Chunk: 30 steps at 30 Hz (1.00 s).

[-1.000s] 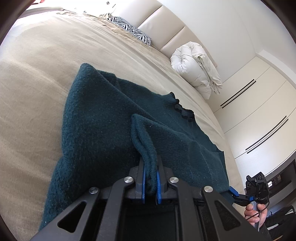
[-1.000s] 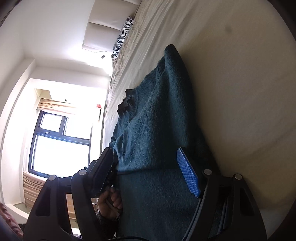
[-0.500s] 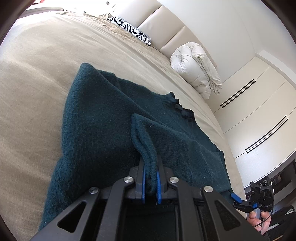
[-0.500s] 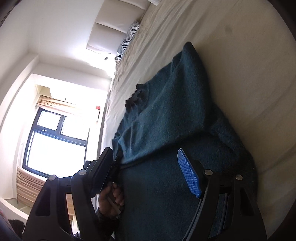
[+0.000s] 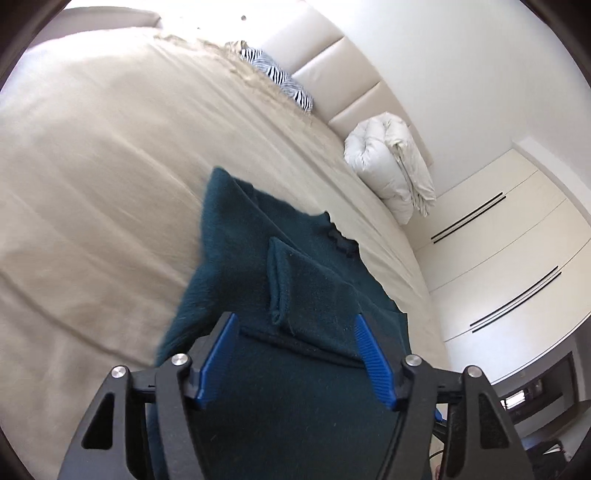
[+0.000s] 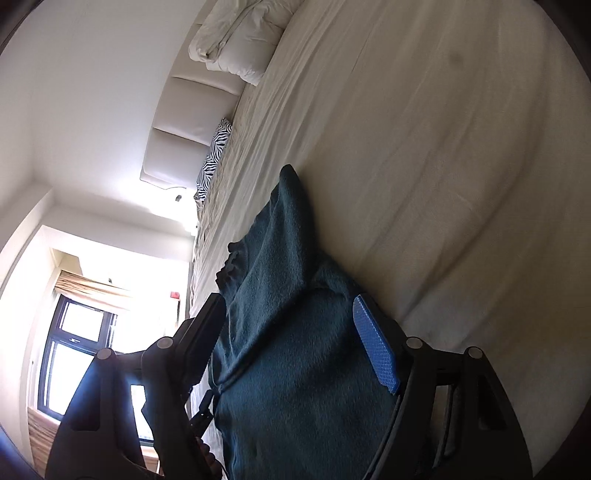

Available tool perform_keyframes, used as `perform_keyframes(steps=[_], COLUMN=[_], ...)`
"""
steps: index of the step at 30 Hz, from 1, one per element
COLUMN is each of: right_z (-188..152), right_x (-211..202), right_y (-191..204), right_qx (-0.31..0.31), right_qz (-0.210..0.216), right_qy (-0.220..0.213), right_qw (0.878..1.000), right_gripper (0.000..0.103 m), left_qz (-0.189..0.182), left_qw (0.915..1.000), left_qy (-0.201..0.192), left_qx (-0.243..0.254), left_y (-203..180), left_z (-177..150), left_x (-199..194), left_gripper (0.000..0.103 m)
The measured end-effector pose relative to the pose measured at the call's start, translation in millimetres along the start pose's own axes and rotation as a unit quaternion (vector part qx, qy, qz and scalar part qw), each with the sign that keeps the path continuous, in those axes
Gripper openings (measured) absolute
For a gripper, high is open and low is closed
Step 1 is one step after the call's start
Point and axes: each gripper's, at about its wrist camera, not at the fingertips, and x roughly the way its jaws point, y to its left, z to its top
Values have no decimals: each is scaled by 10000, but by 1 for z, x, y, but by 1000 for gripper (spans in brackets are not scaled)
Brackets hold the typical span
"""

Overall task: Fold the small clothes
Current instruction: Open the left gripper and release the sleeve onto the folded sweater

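- Left wrist view: your left gripper (image 5: pixel 293 354) has its blue-padded jaws spread and opening; the pads press on nothing, with only the flat knit of the sweater showing in the gap.
- The dark teal sweater (image 5: pixel 295 280) lies on the beige bed cover (image 5: pixel 92 206), running from under your gripper toward the head of the bed, collar end farthest from you.
- A folded sleeve (image 5: pixel 280 284) rests on top of the sweater body, its cuff end just ahead of the gap between your pads and touching neither of them.
- Farther up the bed you see a zebra-print pillow (image 5: pixel 280 81) against the padded headboard (image 5: pixel 343 77), and a rolled white duvet (image 5: pixel 391 166) beside it; white wardrobe doors (image 5: pixel 509 266) stand at the right.
- Right wrist view: your right gripper (image 6: pixel 291 343) is spread wide too, one dark finger on the left, one blue pad (image 6: pixel 375 349) on the right.
- The sweater (image 6: pixel 291 295) lies beneath and between those fingers; whether either pad touches the cloth you cannot tell, but nothing is pinched.
- The picture is rolled sideways: the bed cover (image 6: pixel 424 166) fills the right, the duvet (image 6: pixel 240 33) and zebra-print pillow (image 6: pixel 214 155) sit toward the top, and a window (image 6: pixel 74 354) is at lower left.
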Motion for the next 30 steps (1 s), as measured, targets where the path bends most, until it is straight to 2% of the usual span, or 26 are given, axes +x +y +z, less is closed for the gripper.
perform_keyframes(steps=[2,5,12,15,20,25,30], right_z=[-19,-49,-98,-108,-120,-125,-123], right_x=[-12,-20,-18,-27,-49,-78,-110], right_y=[-2,-4,16,22,28,31,15], right_qx=[5,-30,-352,-528,-886,-1475,-1552], right_qz=[54,25,-21,-72,-355,-908,-1316], right_qy=[48,186,458,494,529,522,550], right_qw=[10000,9998,9983,9974,9940,9835,9775], right_gripper=[71,71,72,72,72,72,72], left_qz=[190,442,466,443,726,725,775], left_qw=[9998,9989,9978,9973,9952,9923,9886], left_qy=[-92,51,463,574,562,917,1165], left_qx=[32,123,44,141,351,419,564], left_y=[7,16,29,22,15,20,14], left_z=[-10,-30,-68,-79,-89,-111,-132], left_x=[-31,-54,-55,-55,-66,-80,-96], left_gripper=[69,69,69,69,69,69,69])
